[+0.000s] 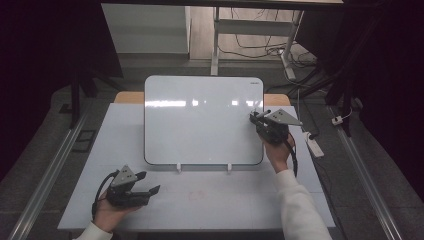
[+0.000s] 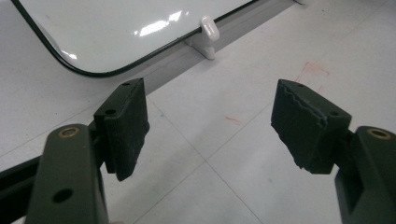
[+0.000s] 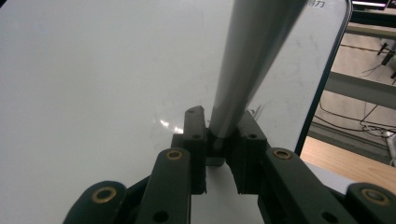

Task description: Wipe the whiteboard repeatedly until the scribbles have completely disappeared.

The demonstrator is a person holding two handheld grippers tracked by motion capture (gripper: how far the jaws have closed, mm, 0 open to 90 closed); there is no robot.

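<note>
- Nearest, the left gripper (image 1: 150, 184) is seen resting on the bench (image 1: 210, 200), fingers (image 2: 123, 126) spread wide, nothing between them.
- Clamped between the right gripper's (image 3: 223, 135) fingers, a grey marker (image 3: 252, 60) is held over the whiteboard (image 1: 200, 120); writing seems next, calling for tip contact.

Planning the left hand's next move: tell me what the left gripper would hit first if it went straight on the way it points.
Probably the white tabletop just ahead of the open left gripper; it tilts downward. Farther along sits the whiteboard in its stand clip, though depth is hard to judge.
</note>
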